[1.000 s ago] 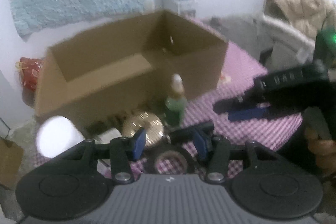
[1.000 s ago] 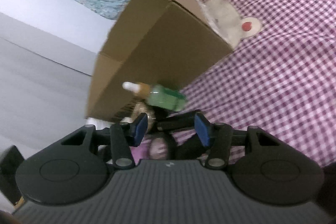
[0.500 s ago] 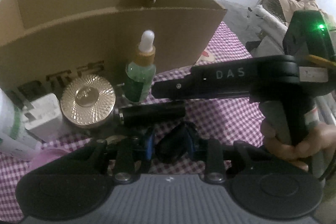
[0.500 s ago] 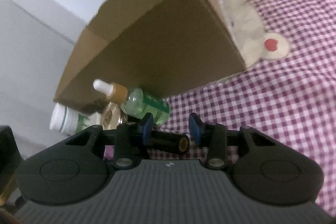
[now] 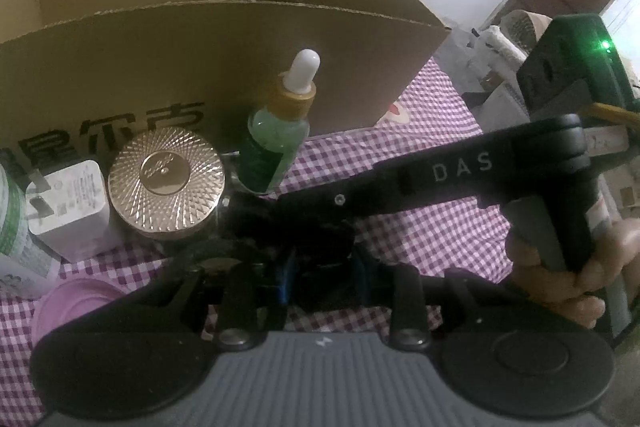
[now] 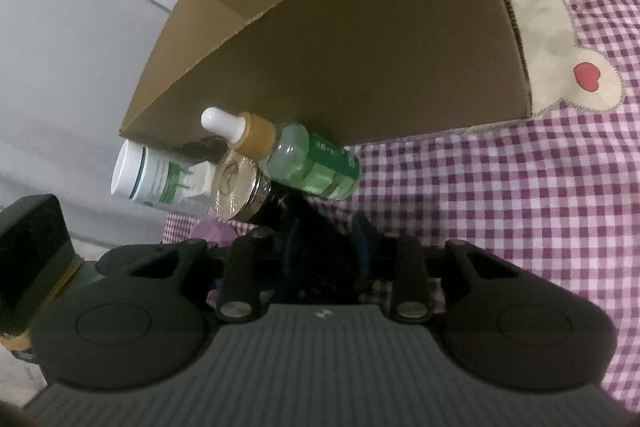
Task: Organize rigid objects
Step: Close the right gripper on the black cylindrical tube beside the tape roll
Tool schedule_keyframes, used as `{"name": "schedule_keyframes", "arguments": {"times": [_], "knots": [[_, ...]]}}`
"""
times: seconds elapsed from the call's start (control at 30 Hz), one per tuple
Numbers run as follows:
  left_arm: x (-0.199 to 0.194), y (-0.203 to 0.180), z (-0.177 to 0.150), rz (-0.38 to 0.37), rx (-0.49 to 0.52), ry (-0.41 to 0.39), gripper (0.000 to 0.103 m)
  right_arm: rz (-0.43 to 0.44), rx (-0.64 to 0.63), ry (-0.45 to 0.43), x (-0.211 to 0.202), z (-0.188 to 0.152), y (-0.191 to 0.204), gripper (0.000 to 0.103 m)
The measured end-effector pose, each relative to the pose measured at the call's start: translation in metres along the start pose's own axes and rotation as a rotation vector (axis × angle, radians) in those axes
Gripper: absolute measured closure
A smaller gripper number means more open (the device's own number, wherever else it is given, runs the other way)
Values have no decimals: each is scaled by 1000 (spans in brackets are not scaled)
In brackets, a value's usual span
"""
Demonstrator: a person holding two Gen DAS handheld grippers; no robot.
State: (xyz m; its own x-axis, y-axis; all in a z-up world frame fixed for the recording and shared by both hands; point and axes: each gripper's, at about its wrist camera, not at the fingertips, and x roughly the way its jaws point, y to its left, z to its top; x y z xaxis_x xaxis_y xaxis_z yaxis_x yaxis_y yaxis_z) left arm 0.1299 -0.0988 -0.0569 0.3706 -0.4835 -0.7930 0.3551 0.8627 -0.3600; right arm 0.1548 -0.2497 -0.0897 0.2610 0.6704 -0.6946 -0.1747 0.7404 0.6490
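While both grippers crowd one dark object on the checked cloth (image 5: 420,163), left gripper (image 5: 322,277) narrowed around something black, right gripper (image 6: 324,247) likewise, grasp unclear in shadow, green dropper bottle (image 5: 278,143) upright before cardboard box (image 5: 224,39), beside gold-lidded jar (image 5: 166,181).

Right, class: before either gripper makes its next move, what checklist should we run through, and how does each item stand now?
1. Cardboard box open at the top: ok.
2. Green dropper bottle standing upright, outside the box: ok.
3. Right gripper has a secure hold: cannot tell, too dark there.
4. Left gripper has a secure hold: cannot tell, same reason.
5. Room between the two grippers: not ok, they crowd together.
6. Clearance from the gold-lidded jar: not ok, it sits close by.
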Motion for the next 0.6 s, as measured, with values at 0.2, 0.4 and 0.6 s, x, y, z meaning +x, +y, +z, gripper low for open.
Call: {"name": "schedule_keyframes", "arguments": {"times": [0.2, 0.4, 0.6], "knots": [[-6, 5, -3, -33, -26, -3, 66, 51, 26, 33, -6, 2, 4, 76], [-11, 11, -5, -55, -44, -16, 66, 79, 49, 57, -10, 1, 6, 78], [-17, 14, -8, -65, -54, -24, 66, 51, 74, 74, -1, 1, 5, 78]]}}
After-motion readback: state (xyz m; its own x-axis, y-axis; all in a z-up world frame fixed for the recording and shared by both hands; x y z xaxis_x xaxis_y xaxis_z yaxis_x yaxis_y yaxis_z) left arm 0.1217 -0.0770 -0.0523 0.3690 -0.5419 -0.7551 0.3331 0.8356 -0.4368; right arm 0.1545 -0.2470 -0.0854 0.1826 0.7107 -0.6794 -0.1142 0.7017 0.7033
